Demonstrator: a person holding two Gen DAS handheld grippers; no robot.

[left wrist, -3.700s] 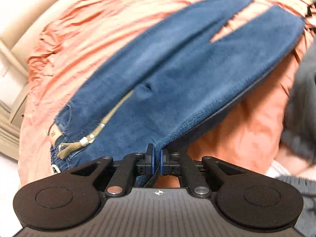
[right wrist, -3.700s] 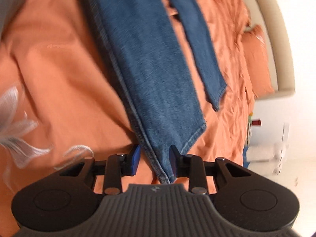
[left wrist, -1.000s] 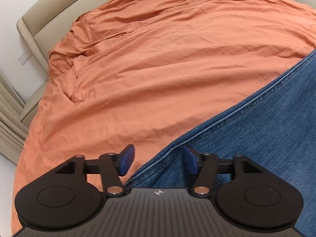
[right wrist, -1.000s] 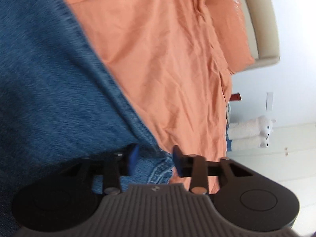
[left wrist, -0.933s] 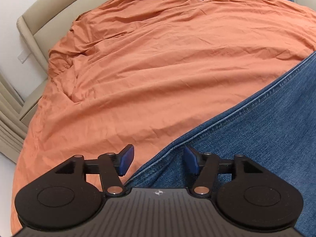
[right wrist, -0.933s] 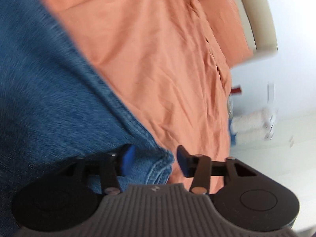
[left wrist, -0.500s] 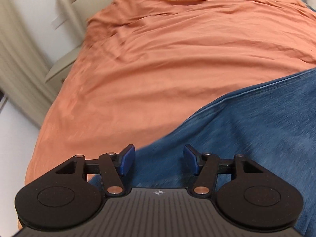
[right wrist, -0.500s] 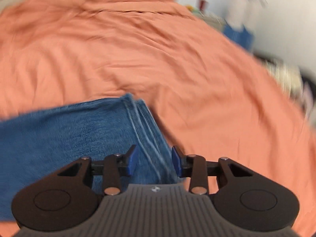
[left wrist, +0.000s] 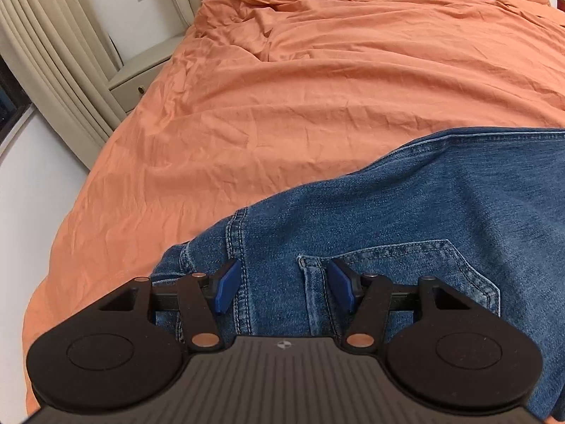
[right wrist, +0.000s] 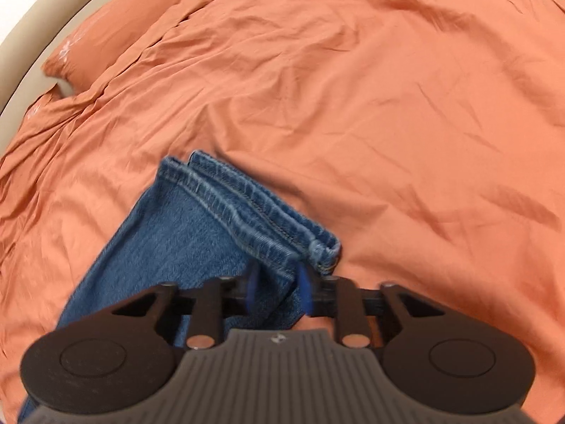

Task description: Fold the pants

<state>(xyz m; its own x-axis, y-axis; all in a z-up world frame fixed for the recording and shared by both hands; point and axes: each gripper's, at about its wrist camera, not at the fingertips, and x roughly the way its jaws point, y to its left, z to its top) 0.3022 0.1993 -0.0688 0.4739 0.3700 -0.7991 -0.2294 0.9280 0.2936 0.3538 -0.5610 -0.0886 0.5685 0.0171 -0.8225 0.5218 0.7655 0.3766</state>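
jeans (left wrist: 406, 219) on bed (left wrist: 282, 88) (tongs (left wrist: 284, 289) spread)

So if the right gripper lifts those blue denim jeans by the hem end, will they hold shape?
Probably not: the blue denim jeans drape limply over the orange bedsheet. The stacked hems look thick, so likely heavyish and not slippery.
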